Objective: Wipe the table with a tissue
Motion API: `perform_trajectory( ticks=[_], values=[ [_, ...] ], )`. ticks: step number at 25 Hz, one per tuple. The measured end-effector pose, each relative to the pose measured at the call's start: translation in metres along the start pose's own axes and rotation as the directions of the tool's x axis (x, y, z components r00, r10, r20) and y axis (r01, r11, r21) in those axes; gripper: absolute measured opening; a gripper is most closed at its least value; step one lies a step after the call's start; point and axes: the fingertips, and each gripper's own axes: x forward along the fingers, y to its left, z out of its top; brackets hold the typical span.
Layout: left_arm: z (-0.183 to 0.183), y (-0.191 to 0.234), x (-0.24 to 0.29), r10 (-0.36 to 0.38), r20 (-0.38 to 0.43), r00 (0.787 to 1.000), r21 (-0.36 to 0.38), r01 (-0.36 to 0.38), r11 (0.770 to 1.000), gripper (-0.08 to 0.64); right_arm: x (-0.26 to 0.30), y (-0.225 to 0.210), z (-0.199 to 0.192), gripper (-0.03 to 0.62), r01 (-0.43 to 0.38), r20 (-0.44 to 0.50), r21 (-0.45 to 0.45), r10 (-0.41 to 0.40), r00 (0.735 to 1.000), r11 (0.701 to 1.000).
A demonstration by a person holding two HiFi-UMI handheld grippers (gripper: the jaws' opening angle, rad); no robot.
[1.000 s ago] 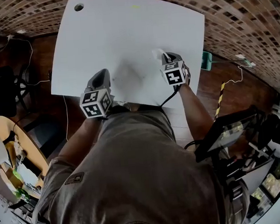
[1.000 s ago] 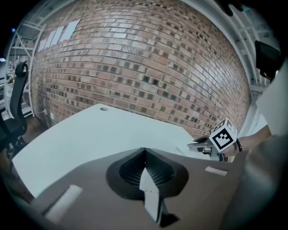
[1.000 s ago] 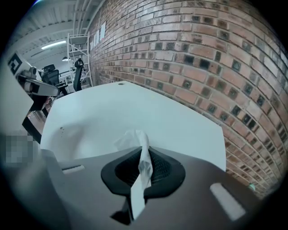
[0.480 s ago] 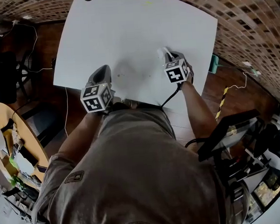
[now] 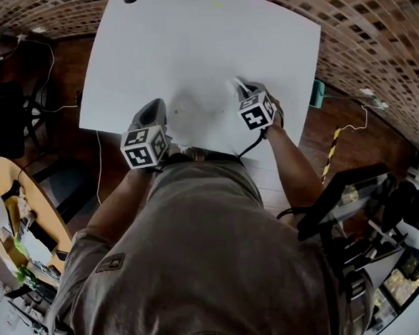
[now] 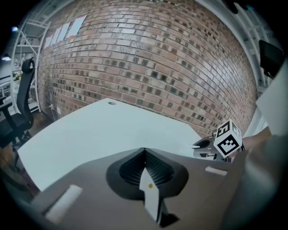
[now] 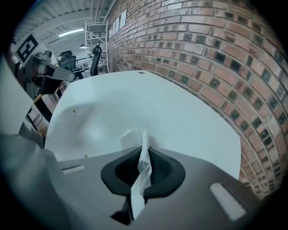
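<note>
Your right gripper (image 5: 243,91) pinches a tissue (image 7: 129,136) close to the table's (image 5: 186,43) near right corner. Your left gripper (image 5: 152,115) sits closed, empty, at the near edge.

A crumpled white tissue (image 7: 131,137) is pinched in the right claw (image 7: 144,152), its free end over the white table (image 7: 135,96) near the front edge.

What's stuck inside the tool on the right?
A white tissue, pinched in the right tool; its tip pokes out over the table. The part between the jaws is hidden.
</note>
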Motion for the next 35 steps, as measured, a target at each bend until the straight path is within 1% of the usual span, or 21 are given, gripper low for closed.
perform_trajectory(
  ticks=[5,14,28,35],
  values=[
    [-0.001,-0.004,-0.002,-0.014,0.003,1.000,0.007,0.014,1.000,0.002,-0.005,0.013,-0.005,0.023,-0.024,-0.012,-0.008,0.024,1.000,1.000],
    [-0.004,-0.002,-0.006,-0.017,0.003,1.000,0.013,0.017,1.000,0.002,-0.014,0.042,-0.014,0.023,-0.079,-0.017,-0.010,0.079,0.997,0.997],
    [-0.016,-0.002,-0.010,-0.015,-0.011,1.000,0.027,0.015,1.000,0.002,-0.028,0.093,-0.025,0.023,-0.181,-0.006,-0.037,0.181,0.984,0.983],
    [-0.017,-0.008,-0.012,-0.001,-0.015,1.000,0.035,0.002,0.999,0.002,-0.031,0.101,-0.027,0.023,-0.214,0.000,-0.039,0.214,0.977,0.976]
  ],
)
